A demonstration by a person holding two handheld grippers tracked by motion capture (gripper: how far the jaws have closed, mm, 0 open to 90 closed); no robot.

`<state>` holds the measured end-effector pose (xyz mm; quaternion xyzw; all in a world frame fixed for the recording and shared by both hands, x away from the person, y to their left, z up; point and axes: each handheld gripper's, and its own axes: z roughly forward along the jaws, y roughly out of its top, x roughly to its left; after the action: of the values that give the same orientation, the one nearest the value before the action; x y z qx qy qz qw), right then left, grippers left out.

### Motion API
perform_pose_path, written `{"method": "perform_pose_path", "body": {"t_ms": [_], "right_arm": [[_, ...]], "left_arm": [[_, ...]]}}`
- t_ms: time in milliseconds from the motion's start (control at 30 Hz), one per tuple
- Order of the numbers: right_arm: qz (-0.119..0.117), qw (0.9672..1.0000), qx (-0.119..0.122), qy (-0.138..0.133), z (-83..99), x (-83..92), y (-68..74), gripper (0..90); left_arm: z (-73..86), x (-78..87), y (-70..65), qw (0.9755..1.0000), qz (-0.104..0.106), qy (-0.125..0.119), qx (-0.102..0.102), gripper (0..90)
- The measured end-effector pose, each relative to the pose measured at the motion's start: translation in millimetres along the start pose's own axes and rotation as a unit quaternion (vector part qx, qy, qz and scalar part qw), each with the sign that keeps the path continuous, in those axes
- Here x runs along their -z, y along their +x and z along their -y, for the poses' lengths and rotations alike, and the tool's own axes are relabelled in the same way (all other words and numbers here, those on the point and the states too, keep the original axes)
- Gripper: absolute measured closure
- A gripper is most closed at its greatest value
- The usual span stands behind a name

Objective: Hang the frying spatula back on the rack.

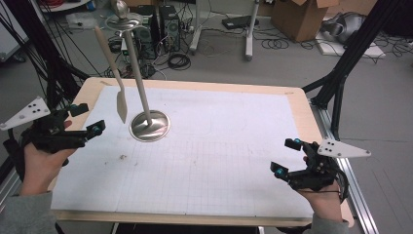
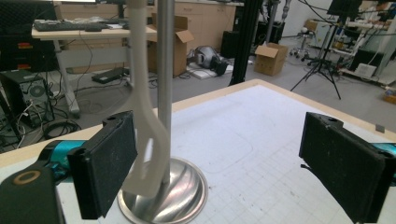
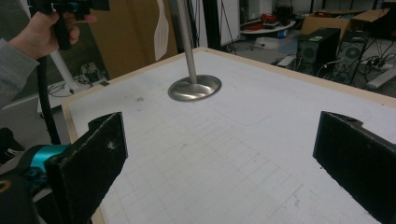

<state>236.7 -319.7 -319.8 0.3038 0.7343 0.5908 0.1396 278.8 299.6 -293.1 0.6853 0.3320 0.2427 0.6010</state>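
Left gripper (image 1: pixel 86 122), jaws wide and empty, just left of the spatula (image 1: pixel 115 83) hanging from the stand (image 1: pixel 149 125) at far left; approach level, centre the handle between the pads, close below the hook; right gripper (image 1: pixel 286 157), jaws wide and empty, near right on the table (image 1: pixel 234 161); no containers present.
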Motion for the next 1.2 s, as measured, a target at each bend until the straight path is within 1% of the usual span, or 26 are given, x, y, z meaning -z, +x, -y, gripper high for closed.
{"method": "perform_pose_path", "body": {"t_ms": [33, 100, 167, 233, 333, 467, 533, 600, 733, 833, 900, 967, 1033, 1133, 1200], "right_arm": [[-0.002, 1.0, 0.0, 0.0, -0.1, 0.2, 0.4, 1.7], [-0.001, 1.0, 0.0, -0.001, -0.3, -0.1, 1.1, 1.7], [-0.002, 1.0, 0.004, -0.001, -0.4, -0.7, 1.5, 1.7], [-0.004, 1.0, 0.002, 0.001, -0.3, -1.0, 2.3, 1.7], [-0.004, 1.0, 0.003, -0.001, -0.3, -1.1, 2.1, 1.7], [-0.004, 1.0, 0.001, -0.003, -0.2, -0.3, 1.1, 1.7], [-0.004, 1.0, 0.003, -0.006, -0.3, 0.5, 0.8, 1.7], [-0.004, 1.0, 0.001, -0.006, -0.9, 1.3, 1.4, 1.7], [-0.004, 1.0, 0.003, -0.007, -1.3, 1.0, 2.5, 1.7], [-0.004, 1.0, 0.004, -0.006, -1.3, 0.4, 2.6, 1.7], [-0.004, 1.0, 0.003, -0.004, -1.1, -0.1, 2.4, 1.7], [-0.003, 1.0, 0.006, -0.003, -0.8, -0.9, 1.7, 1.7], [-0.003, 1.0, 0.003, -0.001, -0.7, -1.4, 2.1, 1.7], [-0.002, 1.0, 0.008, 0.0, -0.7, -2.4, 1.8, 1.7], [-0.002, 1.0, 0.004, 0.003, -0.3, -2.2, 2.1, 1.7]], "left_arm": [[2.0, 0.6, -2.5, 1.0, -0.001, 0.002, -0.007, 11.8], [4.5, 1.2, -6.0, 0.9999, 0.001, 0.008, -0.013, 11.6], [7.5, 2.1, -9.3, 0.9999, 0.003, 0.007, -0.014, 11.3], [9.8, 2.7, -11.6, 0.9998, 0.005, 0.009, -0.014, 11.0], [13.3, 3.6, -13.1, 0.9998, 0.006, 0.011, -0.014, 10.9], [19.4, 5.7, -13.0, 0.9999, -0.003, 0.007, -0.01, 10.8], [22.6, 7.0, -13.4, 0.9998, -0.016, 0.005, -0.008, 10.3], [26.0, 8.4, -14.6, 0.9997, -0.023, 0.0, -0.01, 10.2], [32.5, 11.6, -15.4, 0.9995, -0.031, 0.0, -0.008, 10.2], [38.7, 15.0, -15.4, 0.9996, -0.029, 0.0, -0.003, 10.2], [43.9, 15.9, -15.7, 0.9994, -0.034, 0.004, -0.005, 10.2], [47.1, 15.9, -15.2, 0.9994, -0.033, 0.007, -0.002, 10.2], [49.1, 15.1, -15.0, 0.9993, -0.036, 0.01, 0.003, 10.2], [50.0, 13.2, -16.4, 0.9993, -0.034, 0.013, 0.001, 10.3], [50.5, 12.6, -17.1, 0.9993, -0.035, 0.011, 0.002, 10.2]]}}
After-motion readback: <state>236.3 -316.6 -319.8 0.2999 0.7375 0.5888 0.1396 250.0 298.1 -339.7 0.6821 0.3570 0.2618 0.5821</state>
